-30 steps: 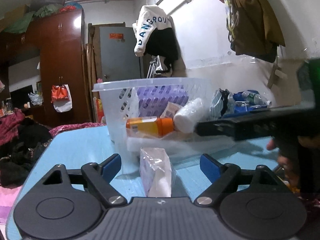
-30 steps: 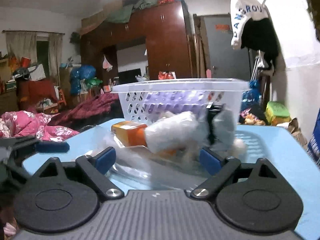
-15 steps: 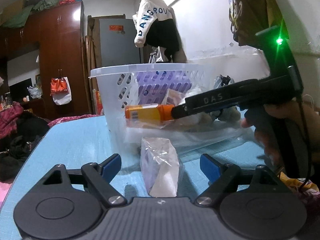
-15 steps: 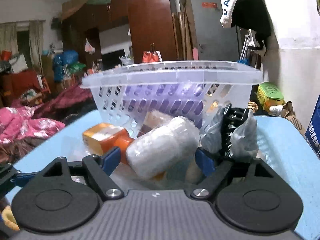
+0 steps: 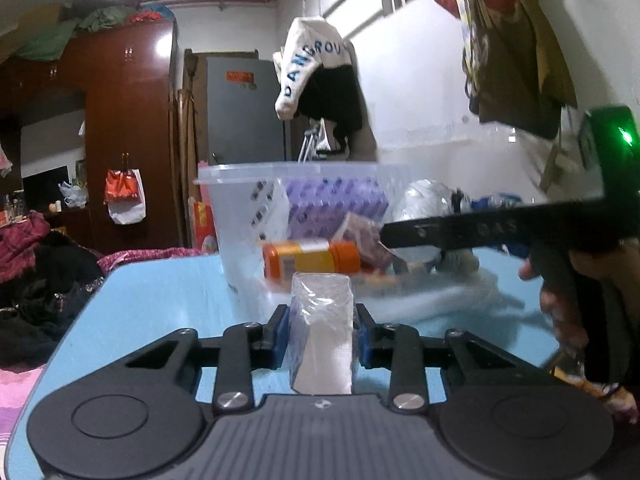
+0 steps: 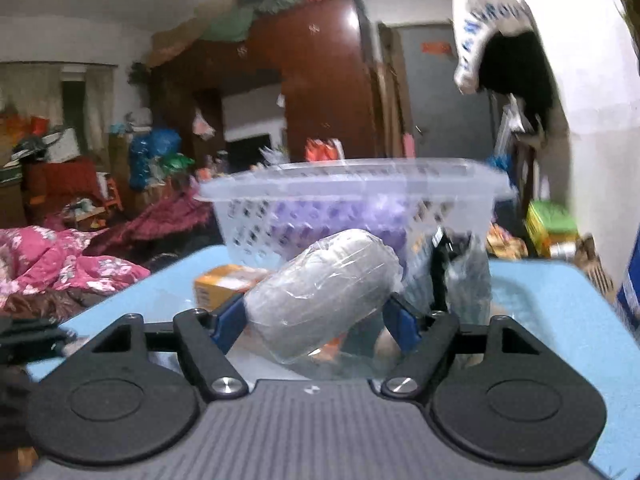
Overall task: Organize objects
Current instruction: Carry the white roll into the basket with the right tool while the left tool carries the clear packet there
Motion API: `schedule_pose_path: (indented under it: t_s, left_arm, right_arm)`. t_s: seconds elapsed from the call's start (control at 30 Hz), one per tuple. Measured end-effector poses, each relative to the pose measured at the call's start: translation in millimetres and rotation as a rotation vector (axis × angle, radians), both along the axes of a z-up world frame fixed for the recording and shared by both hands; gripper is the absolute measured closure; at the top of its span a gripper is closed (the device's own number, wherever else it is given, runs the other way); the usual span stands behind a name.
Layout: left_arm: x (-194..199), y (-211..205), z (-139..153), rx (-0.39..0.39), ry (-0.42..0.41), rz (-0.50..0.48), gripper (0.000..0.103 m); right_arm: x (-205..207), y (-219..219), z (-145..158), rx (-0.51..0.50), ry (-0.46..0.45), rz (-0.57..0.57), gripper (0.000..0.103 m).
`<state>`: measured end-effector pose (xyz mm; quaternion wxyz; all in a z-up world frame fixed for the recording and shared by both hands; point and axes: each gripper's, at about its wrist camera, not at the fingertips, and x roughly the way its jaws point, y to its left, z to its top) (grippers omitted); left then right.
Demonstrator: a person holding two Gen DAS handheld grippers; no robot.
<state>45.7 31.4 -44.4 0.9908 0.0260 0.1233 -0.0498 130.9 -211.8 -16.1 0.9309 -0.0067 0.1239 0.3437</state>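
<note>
A small clear-wrapped tissue pack (image 5: 322, 356) stands upright on the blue table (image 5: 160, 300). My left gripper (image 5: 321, 320) is closing on it, and both blue pads press its sides. A white roll in clear wrap (image 6: 324, 292) lies tilted between the jaws of my right gripper (image 6: 316, 316), which are closing, with a pad touching each side. In the left wrist view the right gripper (image 5: 400, 236) reaches in from the right, held by a hand (image 5: 560, 300), with the roll (image 5: 428, 204) at its tip. Behind stands a clear slotted basket (image 5: 240, 208) holding a purple pack.
An orange bottle (image 5: 312, 260) lies on its side on a clear plastic bag in front of the basket (image 6: 248, 208). A black item in plastic (image 6: 460, 276) stands right of the roll. Clothes hang on the wall to the right. A cluttered bed lies left of the table.
My left jaws have gone from wide apart to closed on the tissue pack. My right gripper has pushed forward around the white roll and its jaws have narrowed onto it.
</note>
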Motion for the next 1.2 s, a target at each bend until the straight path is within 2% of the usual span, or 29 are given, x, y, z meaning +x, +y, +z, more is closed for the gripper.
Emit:
schedule_pose_path:
  t_s: [0.17,0.3,0.37,0.43,0.53,0.63,0.77,1.0,1.2]
  left_arm:
    - [9.1,6.7,31.8,-0.057,-0.053,-0.048,0.066]
    - [28.8,11.0,78.9,-0.065,-0.107,-0.065,0.066]
    - [50.1,14.5,103.6,-0.066,-0.111,-0.05,0.066]
    - [82.8,19.1,125.6,-0.059,-0.082,-0.011,0.066]
    - [145.1,30.0,143.2,-0.05,0.042,0.046,0.066]
    - [196.4,37.4,145.8,-0.024,0.169,0.098,0.066]
    - [228.4,47.2,140.3,-0.017,0.243,0.159,0.066]
    - [234.0,50.7,125.6,-0.03,0.264,0.149,0.066]
    - [236.4,52.6,122.4,-0.042,0.267,0.156,0.065]
  right_arm:
    - [-5.8,-4.8,30.9,0.037,-0.058,0.037,0.027]
    - [0.7,-5.2,66.6,0.006,-0.135,0.021,0.027]
    - [13.7,-1.5,82.8,-0.048,-0.165,0.002,0.027]
    - [32.3,5.9,94.4,-0.117,-0.198,-0.056,0.027]
    - [75.6,17.2,108.0,-0.194,-0.139,-0.073,0.027]
    - [117.7,28.1,107.3,-0.273,-0.054,-0.115,0.027]
    - [156.1,32.1,95.2,-0.29,0.094,-0.101,0.027]
    - [170.8,25.2,84.1,-0.234,0.176,-0.089,0.027]
    - [165.2,23.5,80.7,-0.253,0.173,-0.094,0.027]
